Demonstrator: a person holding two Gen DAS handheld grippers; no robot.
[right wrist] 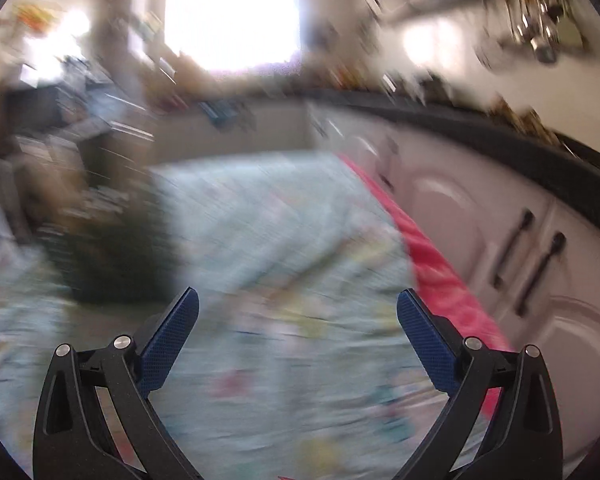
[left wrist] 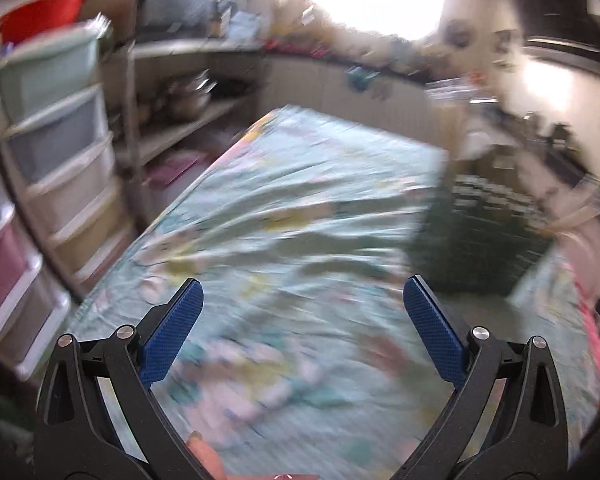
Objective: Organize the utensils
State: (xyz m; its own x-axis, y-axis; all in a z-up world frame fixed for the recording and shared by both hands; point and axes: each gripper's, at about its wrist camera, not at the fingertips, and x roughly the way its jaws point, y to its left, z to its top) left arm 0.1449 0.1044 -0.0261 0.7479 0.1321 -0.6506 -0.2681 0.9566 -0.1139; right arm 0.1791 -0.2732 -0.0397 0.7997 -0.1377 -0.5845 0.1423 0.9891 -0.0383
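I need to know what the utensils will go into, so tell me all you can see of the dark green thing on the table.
The dark green container is heavily blurred. It looks like a boxy basket or crate with a pale patterned or slotted upper part, possibly plastic. It sits on the floral tablecloth, toward the table's far edge, ahead of both open grippers and touched by neither. The right wrist view shows it as a dark smear. Its contents cannot be told.

Left gripper, right gripper agape.
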